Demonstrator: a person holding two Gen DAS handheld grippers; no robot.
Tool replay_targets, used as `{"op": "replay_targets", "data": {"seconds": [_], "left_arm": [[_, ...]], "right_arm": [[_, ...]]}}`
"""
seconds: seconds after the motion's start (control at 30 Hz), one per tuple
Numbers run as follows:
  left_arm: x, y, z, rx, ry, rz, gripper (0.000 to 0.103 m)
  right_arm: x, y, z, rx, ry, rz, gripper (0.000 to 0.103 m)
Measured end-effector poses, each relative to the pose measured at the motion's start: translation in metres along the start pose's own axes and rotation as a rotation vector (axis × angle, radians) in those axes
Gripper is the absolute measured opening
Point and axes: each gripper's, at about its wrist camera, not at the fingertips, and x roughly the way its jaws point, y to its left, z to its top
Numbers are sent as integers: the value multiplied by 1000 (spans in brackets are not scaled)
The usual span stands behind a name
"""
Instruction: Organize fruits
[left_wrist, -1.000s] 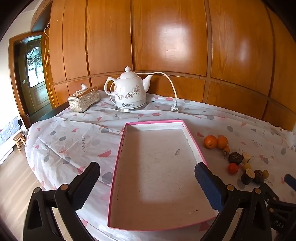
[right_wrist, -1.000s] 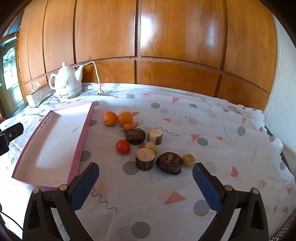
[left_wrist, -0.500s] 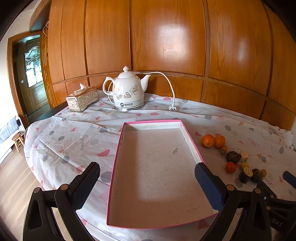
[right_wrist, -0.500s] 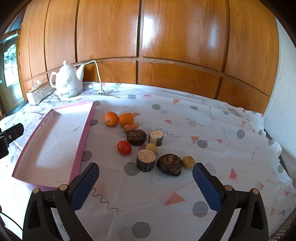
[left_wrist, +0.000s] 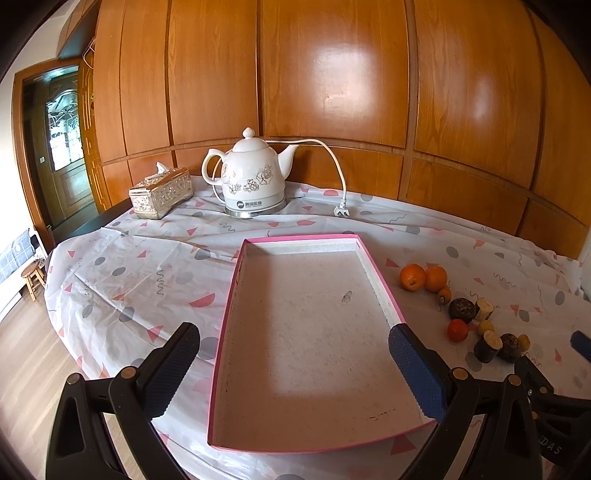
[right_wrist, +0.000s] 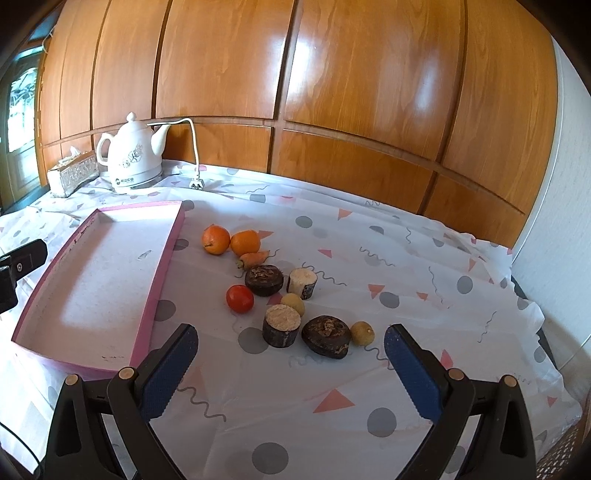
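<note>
Right wrist view: the right gripper (right_wrist: 288, 363) is hovering above the patterned tablecloth (right_wrist: 369, 229) with its jaws spread wide and nothing between them, facing a loose cluster of fruit. Two oranges (right_wrist: 231, 240) are sitting at the far end of the cluster, just beside a small carrot-like piece (right_wrist: 253, 259); a red tomato (right_wrist: 240, 298) is lying nearer, on the left side of the group, with two dark round fruits (right_wrist: 325, 335), two cut stubs (right_wrist: 281, 325) and two small yellowish fruits (right_wrist: 362, 333) crowding close to one another to its right. The pink-rimmed tray (right_wrist: 168, 258) is lying empty to the left of the fruit, apart from it. In the left wrist view, the left gripper (left_wrist: 293, 363) is hanging over the near end of that tray (left_wrist: 229, 295), jaws likewise wide apart and empty. A white kettle (left_wrist: 253, 177) with its loose cord (left_wrist: 338, 166) and a tissue box (left_wrist: 160, 192) are standing at the far left of the table.

No fruit is in the tray, so the sorting appears to be just starting. The pieces are packed tightly, so a finger coming down for one is likely to nudge a neighbour, and the round ones could roll off across the cloth. The cloth is lying in wrinkles and may drag if a fingertip scrapes it, shifting the whole group. A firm squeeze could bruise or split the tomato.
</note>
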Motion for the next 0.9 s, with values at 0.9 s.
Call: {"op": "replay_targets", "data": {"seconds": [0.9], "left_arm": [[2,-16,0,55,29,-58,103]], "right_arm": [[5,-16,-6,48,10,10,103]]}}
